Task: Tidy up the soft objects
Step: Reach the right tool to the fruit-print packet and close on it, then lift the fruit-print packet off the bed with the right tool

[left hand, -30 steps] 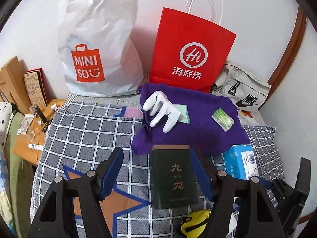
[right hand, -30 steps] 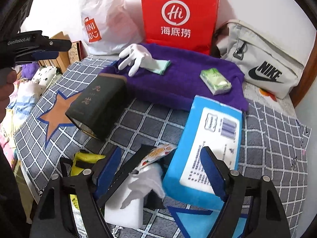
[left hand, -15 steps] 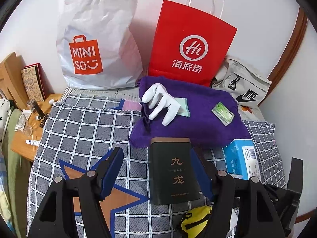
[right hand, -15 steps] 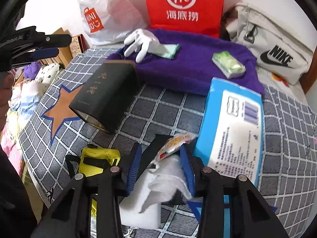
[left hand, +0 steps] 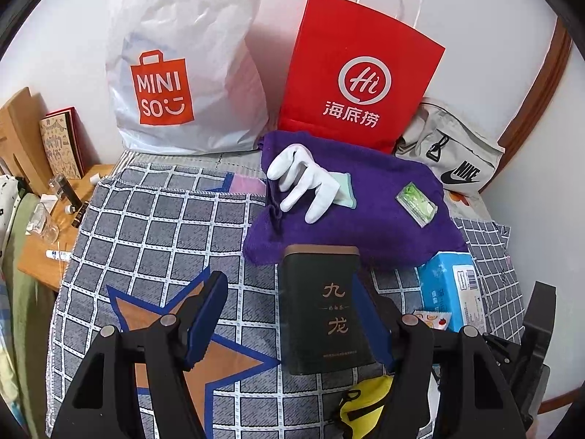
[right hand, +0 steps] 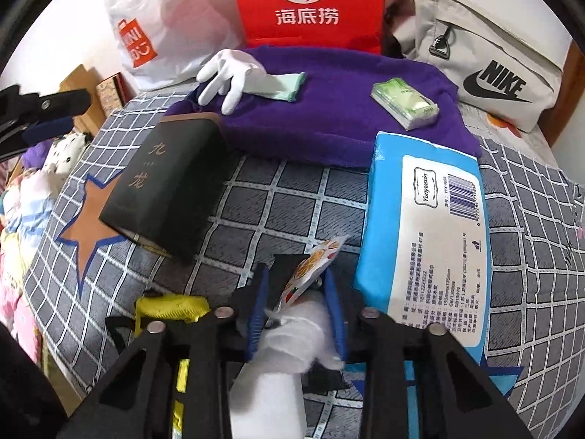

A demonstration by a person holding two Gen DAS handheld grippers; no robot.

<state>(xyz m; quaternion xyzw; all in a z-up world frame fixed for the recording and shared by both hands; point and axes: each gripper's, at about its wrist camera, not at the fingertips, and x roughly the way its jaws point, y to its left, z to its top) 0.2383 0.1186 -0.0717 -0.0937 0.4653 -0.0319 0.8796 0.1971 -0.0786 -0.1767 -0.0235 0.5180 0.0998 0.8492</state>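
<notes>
**Soft items on checked bedspread: stock at moment of pick-up**

Item 1. Right gripper [right hand: 296,303]: jaws closing around a crumpled white glove [right hand: 292,333] with a small printed sachet [right hand: 310,267] lying over it. Both are sitting between the blue pads, which are touching the glove at its sides. Location: near edge of the checked bedspread [right hand: 292,197], just left of the blue wipes pack [right hand: 427,241].

Item 2. Left gripper [left hand: 289,325]: jaws standing spread, pinching nothing. The dark tea tin [left hand: 321,307] is lying flat on the spread, inside the gap against the right pad [left hand: 369,325]; whether that pad is touching it cannot be told.

Item 3. Second white glove [left hand: 303,183], fingers splayed, lying on the purple towel [left hand: 365,216] at the far middle of the bed, its mint cuff pointing right.

Item 4. Green tissue packet [left hand: 416,203], resting on the same towel, right of the glove and apart from it.

Item 5. Yellow strapped pouch [right hand: 172,309], lying at the near edge, left of the right gripper.

Item 6. Backdrop, leaning against the far wall: white MINISO bag [left hand: 182,73] at left, red paper bag [left hand: 358,84] at centre, grey Nike pouch [left hand: 449,157] at right.

Item 7. Wooden side table [left hand: 40,252], left of the bed, holding small bottles.
</notes>
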